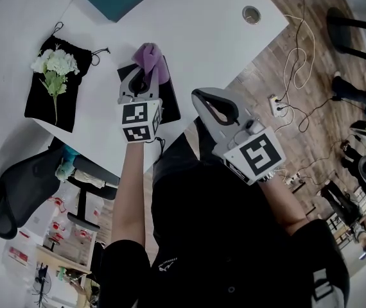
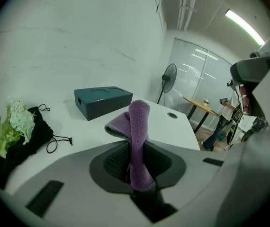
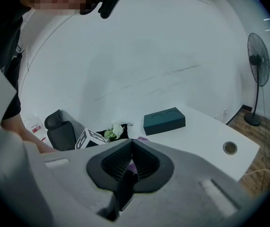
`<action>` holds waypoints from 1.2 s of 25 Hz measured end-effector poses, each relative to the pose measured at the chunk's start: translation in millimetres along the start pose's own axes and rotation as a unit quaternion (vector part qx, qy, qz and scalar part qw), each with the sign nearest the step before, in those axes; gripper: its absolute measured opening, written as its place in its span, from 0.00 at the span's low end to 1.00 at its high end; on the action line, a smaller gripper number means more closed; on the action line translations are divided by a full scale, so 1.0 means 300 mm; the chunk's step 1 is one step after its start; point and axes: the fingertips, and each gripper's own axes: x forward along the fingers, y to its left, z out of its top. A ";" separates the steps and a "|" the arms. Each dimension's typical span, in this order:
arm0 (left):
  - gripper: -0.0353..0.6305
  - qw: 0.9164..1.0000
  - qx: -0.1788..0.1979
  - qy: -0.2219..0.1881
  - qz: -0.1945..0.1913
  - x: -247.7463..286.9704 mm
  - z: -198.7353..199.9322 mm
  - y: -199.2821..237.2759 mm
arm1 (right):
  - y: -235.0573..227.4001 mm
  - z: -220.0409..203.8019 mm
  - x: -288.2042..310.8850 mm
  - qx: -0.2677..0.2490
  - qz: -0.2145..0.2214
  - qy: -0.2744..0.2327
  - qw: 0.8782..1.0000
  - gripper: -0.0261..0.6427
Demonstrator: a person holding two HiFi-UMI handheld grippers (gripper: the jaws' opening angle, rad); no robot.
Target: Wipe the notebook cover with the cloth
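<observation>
The left gripper is clamped on the purple cloth, which stands up out of its closed jaws in a folded tuft, 1 flap drooping to the tool's left. In the head view, that gripper hangs over the black notebook, which lies flat on the white table directly under and just to the right of the tool. From there the cloth bunches ahead of the jaw tips, above the notebook's far edge, and whether it touches the cover cannot be told. The right gripper has its 2 jaws drawn together at the tips with nothing held between them. It is raised nearer the person's body, to the right of the left gripper and off the table's near edge. Beyond the left tool's tips sits a teal box. To its left, a sprig of white flowers lies on a black drawstring bag.
</observation>
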 end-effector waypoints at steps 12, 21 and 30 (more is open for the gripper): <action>0.15 0.998 0.048 0.043 0.007 0.063 -0.082 0.008 | 0.017 -0.010 0.015 0.001 0.002 0.004 1.000 0.04; 0.16 0.997 0.058 0.056 0.003 0.083 -0.085 0.012 | 0.052 -0.006 0.040 -0.012 0.015 0.006 1.000 0.04; 0.16 0.994 0.076 0.072 0.011 0.085 -0.076 0.012 | 0.113 0.016 0.063 -0.045 0.037 0.011 0.998 0.04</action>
